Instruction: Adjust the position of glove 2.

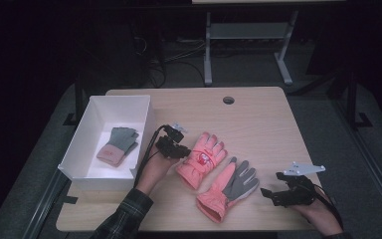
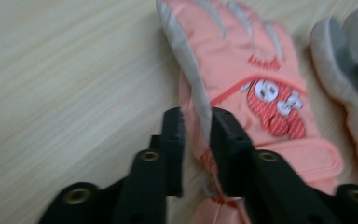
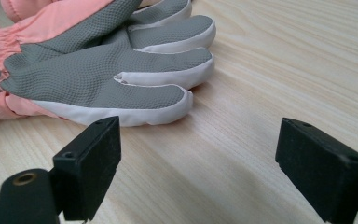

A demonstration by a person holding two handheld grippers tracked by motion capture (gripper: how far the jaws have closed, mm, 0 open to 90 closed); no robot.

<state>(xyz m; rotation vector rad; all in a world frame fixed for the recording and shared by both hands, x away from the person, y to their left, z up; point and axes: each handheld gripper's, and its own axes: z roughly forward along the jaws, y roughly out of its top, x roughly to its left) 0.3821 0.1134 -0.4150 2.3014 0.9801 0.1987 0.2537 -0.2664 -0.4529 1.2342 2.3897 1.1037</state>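
Two salmon-pink ski gloves lie on the wooden table (image 1: 258,124). The left glove (image 1: 202,157) lies back up with a red cartoon patch (image 2: 275,107). My left gripper (image 1: 180,153) is at its left side, and in the left gripper view the jaws (image 2: 196,133) are pinched on the glove's pale side edge. The second glove (image 1: 231,186) lies palm up, with a grey textured palm (image 3: 98,70). To its right my right gripper (image 1: 269,195) rests low over the table. Its jaws stand wide open (image 3: 198,149) with only bare wood between them, short of the glove's fingertips.
A white box (image 1: 121,98) stands at the table's left, holding a small green and pink knit glove (image 1: 118,144). A cable hole (image 1: 228,100) sits near the far edge. Beyond the table are a dark floor and a metal frame (image 1: 208,50).
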